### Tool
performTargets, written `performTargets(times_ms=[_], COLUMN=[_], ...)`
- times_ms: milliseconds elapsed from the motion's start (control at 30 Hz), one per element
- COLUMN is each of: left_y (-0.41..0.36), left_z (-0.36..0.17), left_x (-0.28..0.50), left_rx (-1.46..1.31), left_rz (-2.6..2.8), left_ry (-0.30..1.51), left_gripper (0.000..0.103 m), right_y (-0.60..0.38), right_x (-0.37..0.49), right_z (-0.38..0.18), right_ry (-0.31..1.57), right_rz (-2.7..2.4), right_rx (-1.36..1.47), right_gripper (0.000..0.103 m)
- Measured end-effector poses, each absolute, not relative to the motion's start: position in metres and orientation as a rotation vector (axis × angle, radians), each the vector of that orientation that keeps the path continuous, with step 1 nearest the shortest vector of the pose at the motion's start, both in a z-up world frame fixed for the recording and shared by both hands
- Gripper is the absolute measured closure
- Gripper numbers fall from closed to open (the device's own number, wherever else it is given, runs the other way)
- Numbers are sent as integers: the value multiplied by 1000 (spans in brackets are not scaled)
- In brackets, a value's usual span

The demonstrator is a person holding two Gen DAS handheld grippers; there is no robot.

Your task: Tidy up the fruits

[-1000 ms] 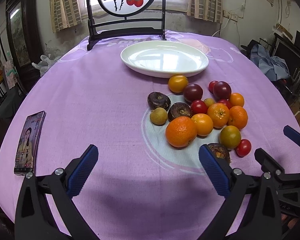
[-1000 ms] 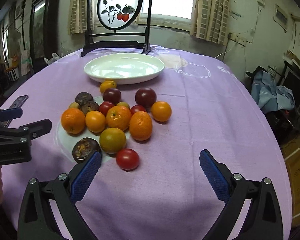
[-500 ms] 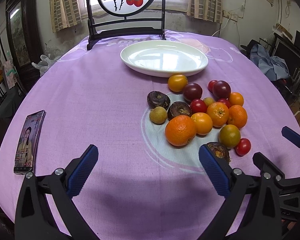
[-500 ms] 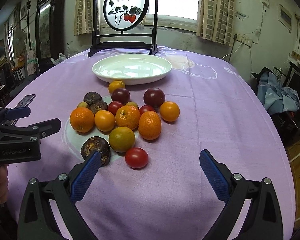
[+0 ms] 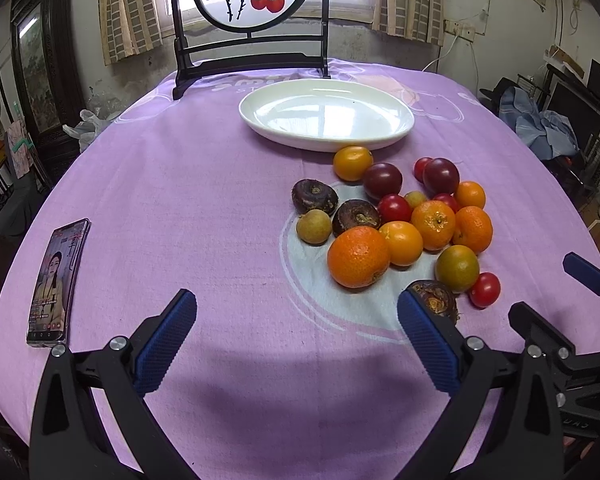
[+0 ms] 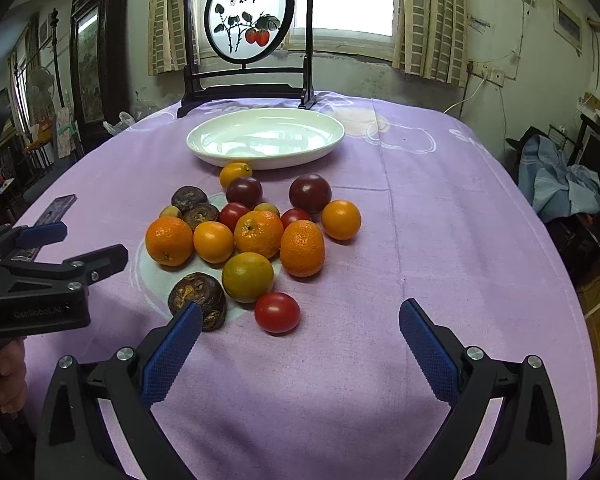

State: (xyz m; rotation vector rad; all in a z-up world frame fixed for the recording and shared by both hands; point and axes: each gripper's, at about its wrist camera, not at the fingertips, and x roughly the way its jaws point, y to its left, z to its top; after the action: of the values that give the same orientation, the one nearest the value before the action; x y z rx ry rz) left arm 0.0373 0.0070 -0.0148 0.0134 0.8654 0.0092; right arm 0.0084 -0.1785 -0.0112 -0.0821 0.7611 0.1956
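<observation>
Nothing has been sorted yet, as far as the pictures show: the white plate (image 5: 326, 115) near the far edge of the table (image 5: 180, 208) is bare, and every fruit still lies on the purple cloth.

Going left to right, a phone (image 5: 58, 280) lies at the left edge of the table, well apart from everything else. The left gripper (image 5: 298, 338) hovers over the near edge with its blue tongs wide apart and nothing between them. Right of centre sits the pile of fruit (image 5: 400, 224), between the plate and the near edge: dark wrinkled fruits and a small tan one on its left side, a large orange (image 5: 358, 257) at the front, tangerines, dark plums and red tomatoes behind and to the right. A yellow fruit (image 5: 352, 163) lies just beside the plate rim. At the near right of the pile lie a brown fruit (image 6: 198, 300), a greenish orange (image 6: 247, 277) and a red tomato (image 6: 277, 312). The right gripper (image 6: 300, 350) hangs just short of that tomato, tongs likewise spread and empty.

The whole job is left: each fruit has to go to the plate, probably one at a time.

Compared with a second ago, the fruit has not shifted. The right gripper has swung slightly so the pile sits more centred and closer in its view; the left has barely moved.
</observation>
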Motion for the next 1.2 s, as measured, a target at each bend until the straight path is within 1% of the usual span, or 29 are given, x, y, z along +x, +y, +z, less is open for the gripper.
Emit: performTargets(times_ms=[133,367,433,467,533,600,633,667,700,733,800,1000,1133,1167,1200], left_y=[9,18,18,18,18,19,19,20,21,22,23,20,5,1,-2], left_z=[-21,-31,-34,-36,-39,-41,-41,-41,-42,-42,-42,-42,-46,-49,-51], left_x=[36,37,40,41,43,46,47,47,48,49,50,59,73,77,81], left_rx=[3,-15,-10,-7,-3,-4,-5,-6,-9,-13,-23,-66,-40,-36,-38], left_rz=[3,-2,-15,-20,-29,-35,-36,-36,-38,-42,-51,-131,-172,-180,-185], left_ry=[886,910,921,925,936,943,947,950,953,957,967,994,1016,1027,1037], left_gripper=[4,4,4,4,4,4,4,4,4,4,4,4,4,5,9], right_y=[-178,-174,-174,-172,-170,-164,-161,-158,-155,-153,-152,-172,-183,-184,-185], right_x=[14,28,33,36,43,48,51,53,55,57,58,46,34,32,30], right_z=[-19,-46,-50,-52,-52,-51,-50,-49,-49,-48,-47,-43,-40,-41,-42], right_ry=[828,968,990,1000,1004,1003,1000,995,993,997,987,977,957,955,954], right_rz=[231,221,237,246,272,307,325,338,359,394,387,431,451,454,457], right_rx=[-83,-202,-211,-218,-215,-218,-223,-231,-231,-211,-208,-75,-28,-24,-19], right_gripper=[4,4,6,12,16,30,34,42,57,64,72,73,73,73,73])
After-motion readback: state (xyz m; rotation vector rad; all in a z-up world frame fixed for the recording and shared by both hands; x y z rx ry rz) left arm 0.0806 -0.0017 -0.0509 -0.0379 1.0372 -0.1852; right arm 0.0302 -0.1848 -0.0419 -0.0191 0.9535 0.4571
